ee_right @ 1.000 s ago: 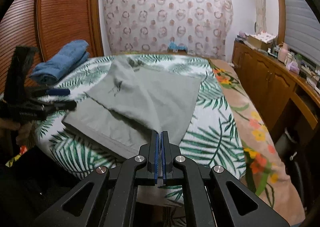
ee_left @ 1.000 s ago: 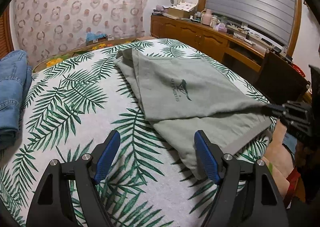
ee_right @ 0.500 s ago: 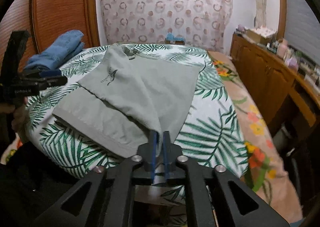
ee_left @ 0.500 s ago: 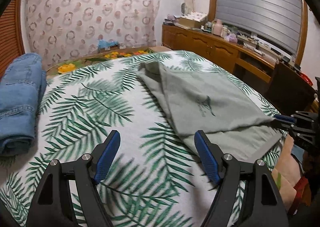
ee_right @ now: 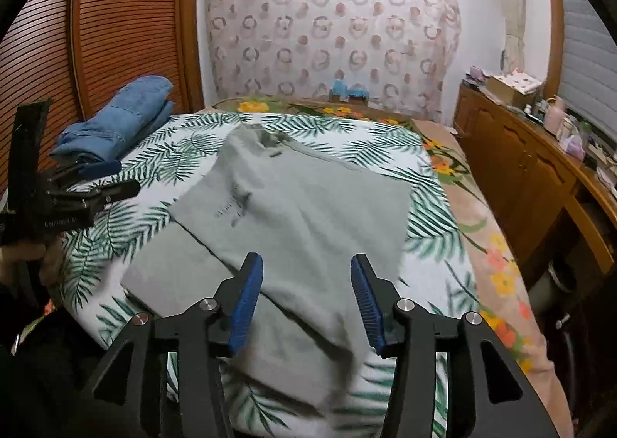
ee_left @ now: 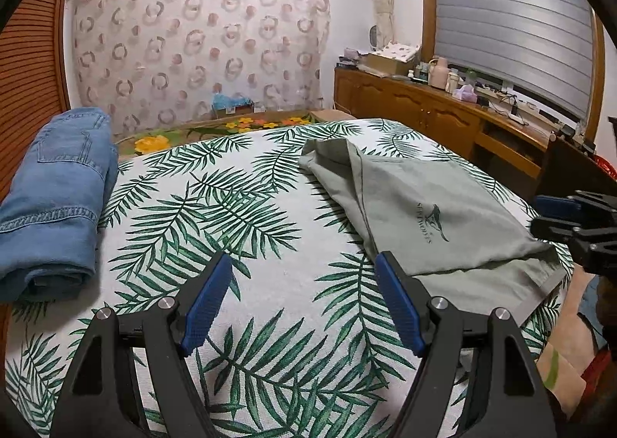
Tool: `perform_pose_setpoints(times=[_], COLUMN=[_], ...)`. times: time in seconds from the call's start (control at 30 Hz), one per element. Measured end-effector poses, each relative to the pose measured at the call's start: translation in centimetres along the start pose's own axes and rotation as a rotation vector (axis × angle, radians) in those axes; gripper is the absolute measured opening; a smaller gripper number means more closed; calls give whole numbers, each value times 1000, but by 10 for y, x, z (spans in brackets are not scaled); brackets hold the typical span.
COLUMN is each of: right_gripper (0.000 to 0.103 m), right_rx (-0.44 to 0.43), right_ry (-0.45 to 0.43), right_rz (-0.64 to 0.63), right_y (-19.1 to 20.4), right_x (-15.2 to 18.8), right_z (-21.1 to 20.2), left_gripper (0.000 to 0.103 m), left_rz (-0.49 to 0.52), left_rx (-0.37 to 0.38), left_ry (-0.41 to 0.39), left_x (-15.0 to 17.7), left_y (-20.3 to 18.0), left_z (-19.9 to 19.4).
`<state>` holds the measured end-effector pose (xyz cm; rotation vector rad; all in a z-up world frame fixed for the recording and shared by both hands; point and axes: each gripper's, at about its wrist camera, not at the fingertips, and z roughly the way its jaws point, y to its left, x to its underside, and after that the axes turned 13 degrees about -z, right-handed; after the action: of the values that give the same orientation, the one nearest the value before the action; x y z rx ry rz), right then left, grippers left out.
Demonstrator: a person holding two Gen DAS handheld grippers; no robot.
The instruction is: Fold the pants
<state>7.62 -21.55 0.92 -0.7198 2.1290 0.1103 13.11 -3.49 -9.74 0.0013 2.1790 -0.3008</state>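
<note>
The pants (ee_right: 293,214) lie part-folded on the bed (ee_left: 239,283), long axis toward 12 o'clock from the right tool (ee_right: 304,299), which gapes empty directly over their near edge. The left tool (ee_left: 302,299), wide open, empty, has them at 2 o'clock; the right is nearer.

- Even, soft indoor light fills both views, with no glare.
- Shadows are faint: a thin dark line under the folded jeans (ee_left: 54,202) on the bedspread (ee_left: 239,229).
- In the right wrist view the grey pants (ee_right: 308,214) near the camera are smeared by blur; the printed logo is unreadable.
- Black corners ring each frame, and walls bow outward from the bedspread.
</note>
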Motion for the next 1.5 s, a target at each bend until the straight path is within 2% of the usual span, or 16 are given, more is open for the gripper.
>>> perform_pose_setpoints(times=[0.23, 0.4, 0.87, 1.2, 1.27, 1.33, 1.4, 1.5], right_gripper=[50, 50, 50, 50, 42, 21, 9, 8], right_rx=[-83, -174, -256, -265, -258, -256, -269, -277], right_ry=[26, 55, 87, 104, 104, 102, 94, 76], right_rz=[-4, -9, -90, -155, -159, -166, -155, -117], right_y=[0, 3, 17, 30, 32, 32, 28, 19], right_x=[-17, -30, -50, -58, -60, -61, -64, -66], right_z=[43, 71, 107, 120, 123, 120, 118, 112], left_gripper=[77, 77, 77, 77, 77, 77, 77, 77], left_rz=[-12, 7, -37, -46, -49, -51, -50, -50], left_rx=[4, -5, 3, 8, 9, 11, 9, 9], left_ry=[-14, -27, 0, 10, 15, 20, 23, 25], left_x=[1, 4, 3, 4, 4, 4, 4, 4], left_y=[3, 0, 4, 5, 5, 5, 5, 6], left_z=[-2, -4, -3, -1, 0, 1, 2, 3])
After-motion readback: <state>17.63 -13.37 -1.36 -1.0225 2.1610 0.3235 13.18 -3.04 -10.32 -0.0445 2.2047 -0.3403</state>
